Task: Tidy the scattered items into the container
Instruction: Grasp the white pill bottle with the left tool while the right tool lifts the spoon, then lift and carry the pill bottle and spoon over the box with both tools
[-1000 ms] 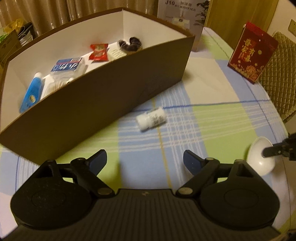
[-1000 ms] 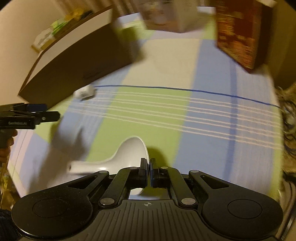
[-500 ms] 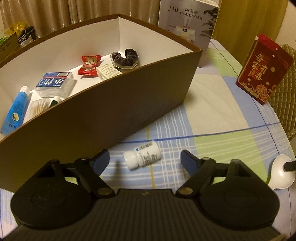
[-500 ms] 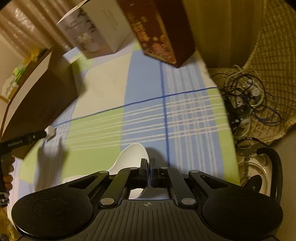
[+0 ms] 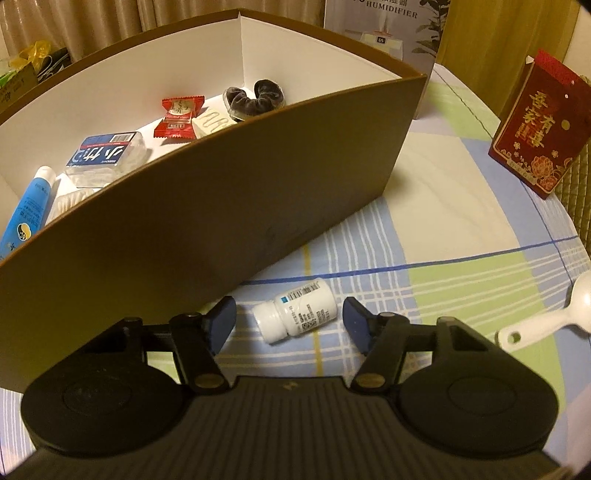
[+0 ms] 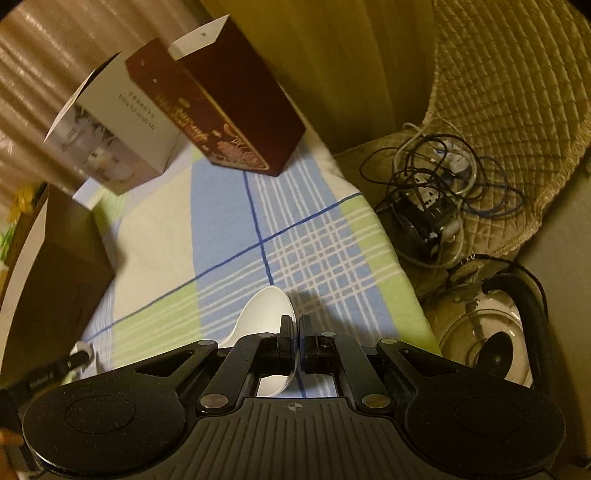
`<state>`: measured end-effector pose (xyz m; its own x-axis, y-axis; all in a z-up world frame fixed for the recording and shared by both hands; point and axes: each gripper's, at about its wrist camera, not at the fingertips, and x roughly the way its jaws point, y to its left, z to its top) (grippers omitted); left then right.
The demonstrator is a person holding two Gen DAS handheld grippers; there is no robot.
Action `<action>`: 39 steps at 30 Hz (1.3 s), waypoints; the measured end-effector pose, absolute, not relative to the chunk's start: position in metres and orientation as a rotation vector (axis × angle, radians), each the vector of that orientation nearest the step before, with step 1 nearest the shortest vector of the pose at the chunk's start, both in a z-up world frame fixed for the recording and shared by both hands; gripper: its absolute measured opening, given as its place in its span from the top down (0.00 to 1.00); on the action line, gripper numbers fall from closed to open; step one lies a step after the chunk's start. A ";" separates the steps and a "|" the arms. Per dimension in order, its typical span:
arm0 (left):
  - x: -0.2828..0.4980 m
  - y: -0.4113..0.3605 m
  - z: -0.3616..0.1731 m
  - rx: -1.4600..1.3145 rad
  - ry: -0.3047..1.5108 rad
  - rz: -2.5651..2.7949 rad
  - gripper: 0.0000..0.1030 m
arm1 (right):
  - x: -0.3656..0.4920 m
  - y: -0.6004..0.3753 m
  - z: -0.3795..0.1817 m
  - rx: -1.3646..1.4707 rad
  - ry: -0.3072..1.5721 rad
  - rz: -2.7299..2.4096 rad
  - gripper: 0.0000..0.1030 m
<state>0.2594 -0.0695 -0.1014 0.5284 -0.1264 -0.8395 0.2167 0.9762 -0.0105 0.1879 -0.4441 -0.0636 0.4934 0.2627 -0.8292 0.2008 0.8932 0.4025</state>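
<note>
A small white pill bottle (image 5: 295,314) lies on its side on the plaid cloth, just in front of the brown box (image 5: 236,192). My left gripper (image 5: 289,320) is open, with one finger on each side of the bottle, not touching it. The box holds a blue tube (image 5: 26,214), a clear packet (image 5: 107,155), a red sachet (image 5: 179,118) and a dark scrunchie (image 5: 255,98). My right gripper (image 6: 296,325) is shut on the rim of a white ceramic spoon (image 6: 264,314), held above the cloth. The spoon also shows at the right edge of the left wrist view (image 5: 554,317).
A red gift box (image 5: 535,125) and a white humidifier carton (image 5: 384,29) stand at the back of the table. To the right, off the table edge, lie a tangle of cables (image 6: 439,192), a quilted cushion (image 6: 509,92) and a glass kettle (image 6: 487,332).
My left gripper has moved forward, so the pill bottle now lies between its open fingers. My right gripper has swung right with the spoon and now faces the table's right edge.
</note>
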 end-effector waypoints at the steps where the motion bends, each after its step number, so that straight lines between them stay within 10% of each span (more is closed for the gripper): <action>1: 0.259 -0.069 -0.102 0.102 0.994 -0.203 0.42 | 0.188 -0.443 -0.064 0.493 1.064 0.036 0.95; 39: 0.180 -0.038 -0.074 0.176 0.978 -0.250 0.55 | 0.192 -0.392 -0.048 0.438 1.045 0.190 0.95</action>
